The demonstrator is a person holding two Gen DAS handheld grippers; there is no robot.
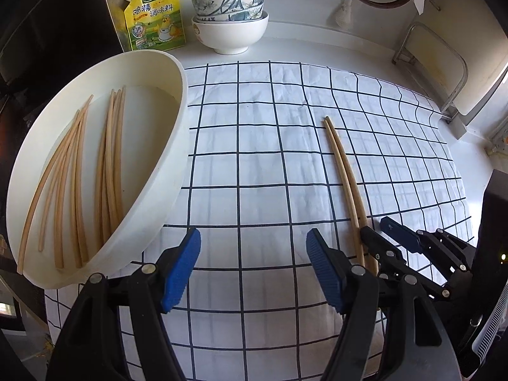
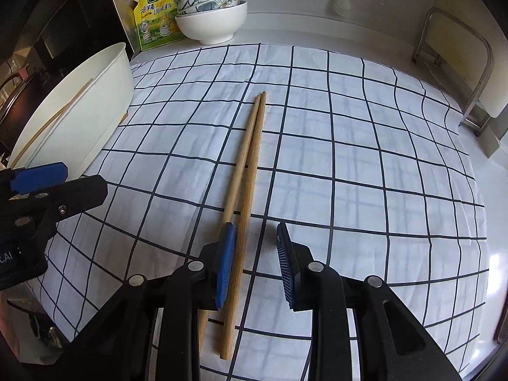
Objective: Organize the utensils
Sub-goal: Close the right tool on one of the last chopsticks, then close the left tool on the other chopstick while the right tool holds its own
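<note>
Two wooden chopsticks (image 2: 244,190) lie side by side on a white cloth (image 2: 349,158) with a dark grid of lines, running from near its middle toward its near edge. They are pale tan, round and slender, with faint lengthwise grain; their far tips touch and the nearer ends spread slightly apart. The right gripper (image 2: 255,263) is down over their near ends, its blue ribbed pads either side of one stick: the left pad lies against or just over the left stick, while the right pad stands clear with a gap of cloth showing, so the jaws are narrow but not clamped on anything. The left gripper (image 1: 254,266) hangs above the cloth's near edge with its jaws spread wide and nothing between them, just beside the wall of a white oval tub (image 1: 177,146) that sits at the cloth's left edge. Inside the tub lie many more chopsticks (image 1: 95,174) of the same pale wood, in two loose bunches, all pointing roughly the same way. Beyond the cloth's far left corner stand stacked bowls (image 1: 230,22), a plain white one beneath blue-patterned ones, next to a yellow seasoning pouch (image 1: 155,16). At the far right a metal rack (image 1: 444,73) stands off the cloth.
</note>
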